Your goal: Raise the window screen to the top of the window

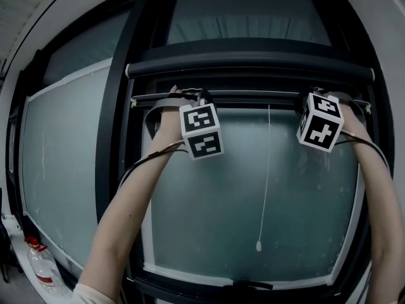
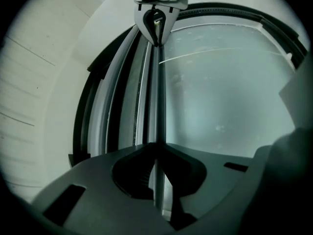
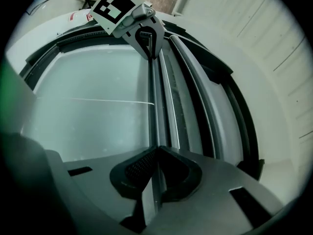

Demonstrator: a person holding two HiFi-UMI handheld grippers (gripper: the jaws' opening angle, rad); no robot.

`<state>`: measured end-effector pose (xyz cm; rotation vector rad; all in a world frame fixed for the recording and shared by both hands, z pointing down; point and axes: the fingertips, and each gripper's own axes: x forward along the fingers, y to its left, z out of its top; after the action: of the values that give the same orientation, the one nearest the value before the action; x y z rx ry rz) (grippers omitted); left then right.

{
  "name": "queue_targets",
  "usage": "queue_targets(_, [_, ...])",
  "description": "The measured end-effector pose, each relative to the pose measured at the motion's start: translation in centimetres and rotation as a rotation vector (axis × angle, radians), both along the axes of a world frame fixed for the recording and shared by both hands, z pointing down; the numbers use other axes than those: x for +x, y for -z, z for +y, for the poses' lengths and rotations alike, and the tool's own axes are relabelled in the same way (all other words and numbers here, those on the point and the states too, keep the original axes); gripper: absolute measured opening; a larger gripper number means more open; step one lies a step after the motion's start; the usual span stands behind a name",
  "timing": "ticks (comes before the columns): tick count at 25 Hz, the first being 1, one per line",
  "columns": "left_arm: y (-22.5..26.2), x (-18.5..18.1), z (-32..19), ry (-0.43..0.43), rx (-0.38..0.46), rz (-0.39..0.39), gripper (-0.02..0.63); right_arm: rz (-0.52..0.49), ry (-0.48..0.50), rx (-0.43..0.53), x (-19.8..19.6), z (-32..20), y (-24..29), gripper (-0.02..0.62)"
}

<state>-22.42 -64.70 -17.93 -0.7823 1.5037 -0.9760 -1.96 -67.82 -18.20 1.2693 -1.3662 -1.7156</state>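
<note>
Two-handed, pinches the thin, stiff, seemingly light screen bar (image 1: 253, 97) with left gripper (image 2: 156, 148) and right gripper (image 3: 155, 151) jaws clamped near its ends

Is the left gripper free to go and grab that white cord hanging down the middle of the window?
Probably not right now. The left gripper is clamped on the screen's bar, as is the right gripper. The cord hangs unobstructed between them, so it would have to let go first.

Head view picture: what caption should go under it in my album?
The left gripper and right gripper pinch the screen bar, held high on the window.
</note>
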Motion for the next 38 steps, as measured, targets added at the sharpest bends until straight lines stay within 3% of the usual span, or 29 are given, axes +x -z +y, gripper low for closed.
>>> queue_targets(8, [4.8,-0.1,0.2,-0.030,0.148,-0.014,0.020,-0.059,-0.004,0.129,-0.3,0.2,4.8,0.020])
queue_targets(20, [7.6,-0.2,0.4,-0.081,0.212,-0.004,0.020,-0.111,0.035,0.225,-0.3,-0.1,7.5,0.021])
queue_targets(26, [7.8,0.0,0.5,-0.115,0.212,-0.037,0.021,-0.119,0.084,0.214,-0.1,0.1,7.9,0.025])
queue_targets(28, [7.8,-0.1,0.8,-0.218,0.222,0.061,0.025,-0.139,0.091,0.211,-0.1,0.3,7.8,0.025])
queue_targets(30, [7.9,0.1,1.6,-0.453,0.240,0.262,0.051,-0.240,0.170,0.182,0.1,0.8,7.9,0.032])
queue_targets(33, [7.5,-0.3,3.6,-0.810,0.316,0.577,0.041,-0.540,0.451,0.110,1.4,2.4,8.3,0.029])
queue_targets(35, [6.5,-0.6,4.6,-0.954,0.362,0.698,0.041,-0.703,0.629,0.062,2.3,3.2,8.1,0.029])
queue_targets(38, [3.4,-0.5,5.2,-1.118,0.399,0.823,0.041,-0.829,0.806,-0.005,2.8,3.9,5.6,0.029])
